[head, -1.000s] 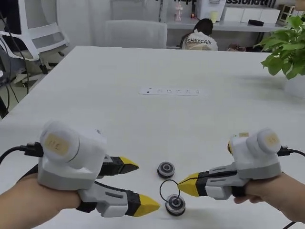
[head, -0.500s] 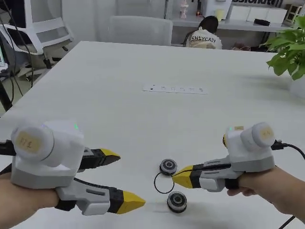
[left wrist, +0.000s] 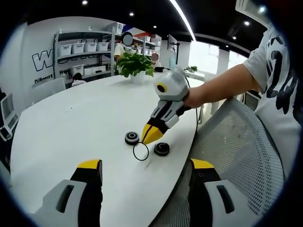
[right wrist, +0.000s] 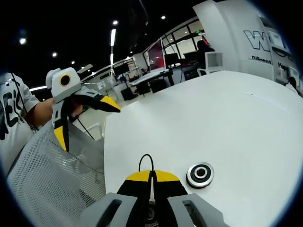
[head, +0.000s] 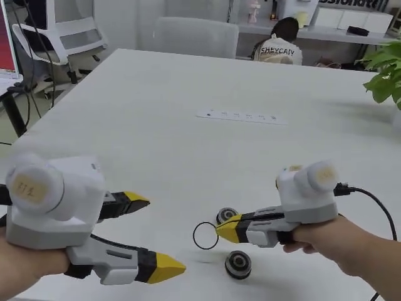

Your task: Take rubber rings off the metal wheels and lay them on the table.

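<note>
Near the bench (head: pixel 156 125) front edge, the rubber ring (head: pixel 195 242) is pinched at its rim by the right tool (head: pixel 218 231), jaws together on it. One metal wheel (head: pixel 238 264) lies just beside. The other wheel (head: pixel 225 215) is partly hidden behind that tool. The left tool (head: pixel 155 235) is held clear, jaws wide apart, nothing gripped. A power strip (head: pixel 242 116) lies well beyond.

On the surface (head: pixel 188 144), near its close edge, the rubber ring (head: pixel 194 236) sits at the tip of the right gripper (head: pixel 219 231). One metal wheel (head: pixel 227 215) lies at the ring's 2 o'clock, just behind that gripper, and the other wheel (head: pixel 238 264) at 5 o'clock. The left gripper (head: pixel 164 235) is at 9 o'clock, apart. A power strip (head: pixel 241 116) lies far off at 12 o'clock.
</note>
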Demonstrator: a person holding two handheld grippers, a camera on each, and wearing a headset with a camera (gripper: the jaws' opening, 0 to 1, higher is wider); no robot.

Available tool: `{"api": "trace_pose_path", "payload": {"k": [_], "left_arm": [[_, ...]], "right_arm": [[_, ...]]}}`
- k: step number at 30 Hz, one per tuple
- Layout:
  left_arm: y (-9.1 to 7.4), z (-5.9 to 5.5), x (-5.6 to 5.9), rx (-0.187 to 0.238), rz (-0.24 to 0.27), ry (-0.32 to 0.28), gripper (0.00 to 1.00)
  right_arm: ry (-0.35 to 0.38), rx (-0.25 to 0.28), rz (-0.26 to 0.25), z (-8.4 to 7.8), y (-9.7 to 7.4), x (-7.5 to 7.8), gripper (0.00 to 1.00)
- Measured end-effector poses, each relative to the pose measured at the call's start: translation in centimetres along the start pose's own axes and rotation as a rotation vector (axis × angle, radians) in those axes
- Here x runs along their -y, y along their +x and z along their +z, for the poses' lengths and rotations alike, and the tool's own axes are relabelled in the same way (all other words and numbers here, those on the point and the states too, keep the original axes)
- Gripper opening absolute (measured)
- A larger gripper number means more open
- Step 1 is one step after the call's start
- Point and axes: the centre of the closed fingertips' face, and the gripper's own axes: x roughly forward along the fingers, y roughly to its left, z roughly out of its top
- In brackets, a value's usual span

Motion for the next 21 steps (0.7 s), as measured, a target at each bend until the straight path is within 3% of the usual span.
{"api": "trace_pose_path", "payload": {"k": [10,21], "left_arm": [[0.0,-0.4,-0.1,-0.005,0.002,-0.005,0.72],[0.0,-0.6,0.0,-0.014,-0.005,-0.005,0.72]], "right_arm": [[-0.019,-0.035,0.0,-0.5,1.8,-0.5,0.0],[-0.073,-0.067,-0.052,-1.1,2.8,0.0,0.0]]}}
